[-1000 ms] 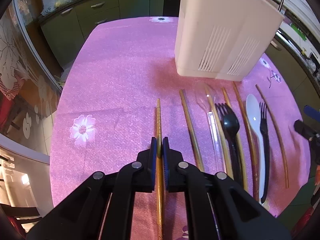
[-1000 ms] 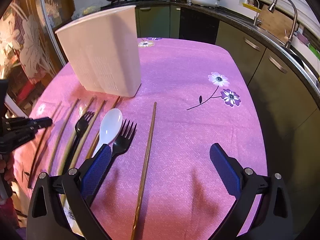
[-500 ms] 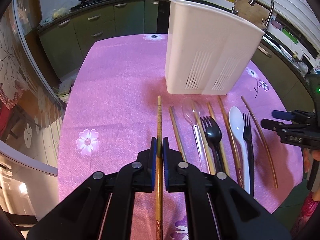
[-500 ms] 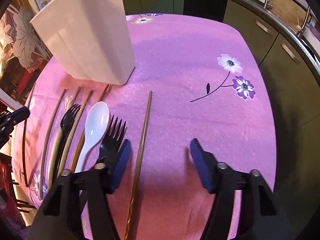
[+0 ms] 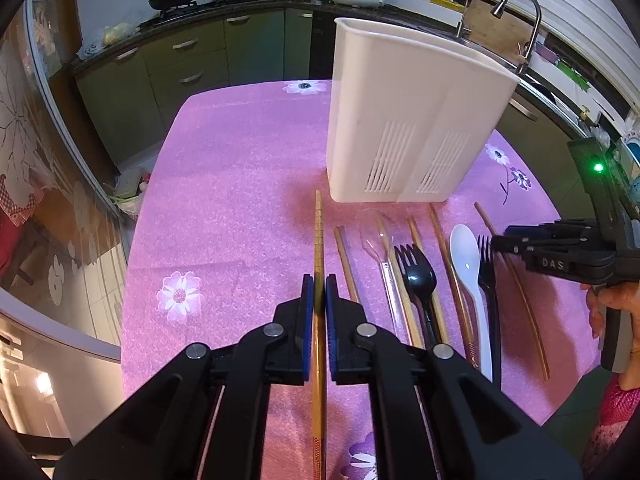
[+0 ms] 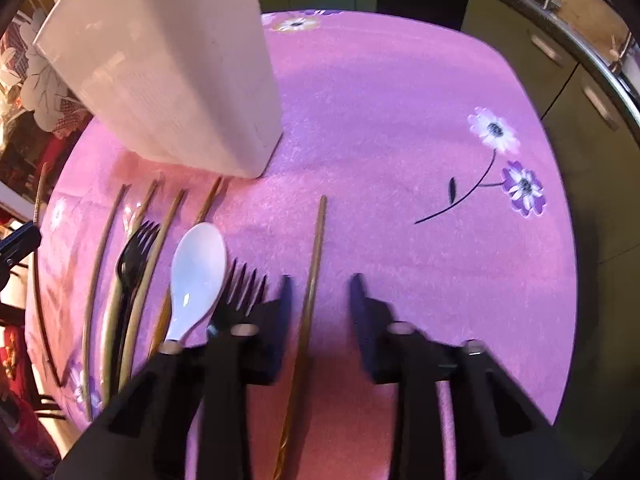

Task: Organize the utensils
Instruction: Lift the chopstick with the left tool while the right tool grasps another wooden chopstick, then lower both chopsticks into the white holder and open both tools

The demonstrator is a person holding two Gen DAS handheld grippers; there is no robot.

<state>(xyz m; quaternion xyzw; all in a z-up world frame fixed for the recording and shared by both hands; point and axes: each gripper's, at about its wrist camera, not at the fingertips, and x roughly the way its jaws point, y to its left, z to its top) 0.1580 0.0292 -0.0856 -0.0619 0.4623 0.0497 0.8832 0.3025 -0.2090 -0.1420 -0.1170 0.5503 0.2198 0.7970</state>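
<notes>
a white utensil holder [image 5: 408, 120] is stood upright on the pink tablecloth [image 5: 240, 184]; its inside cannot be seen. one chopstick [image 5: 318, 240] is clamped by the left gripper [image 5: 319, 292]. another chopstick [image 6: 314, 264] is lying between the closing jaws of the right gripper [image 6: 320, 292], not yet pressed.

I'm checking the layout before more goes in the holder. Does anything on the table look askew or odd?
Mostly tidy. One oddity: the clear plastic spoon lies under a crossing chopstick, so they overlap instead of lying side by side. The white holder stands upright; nothing spilled or broken.
</notes>
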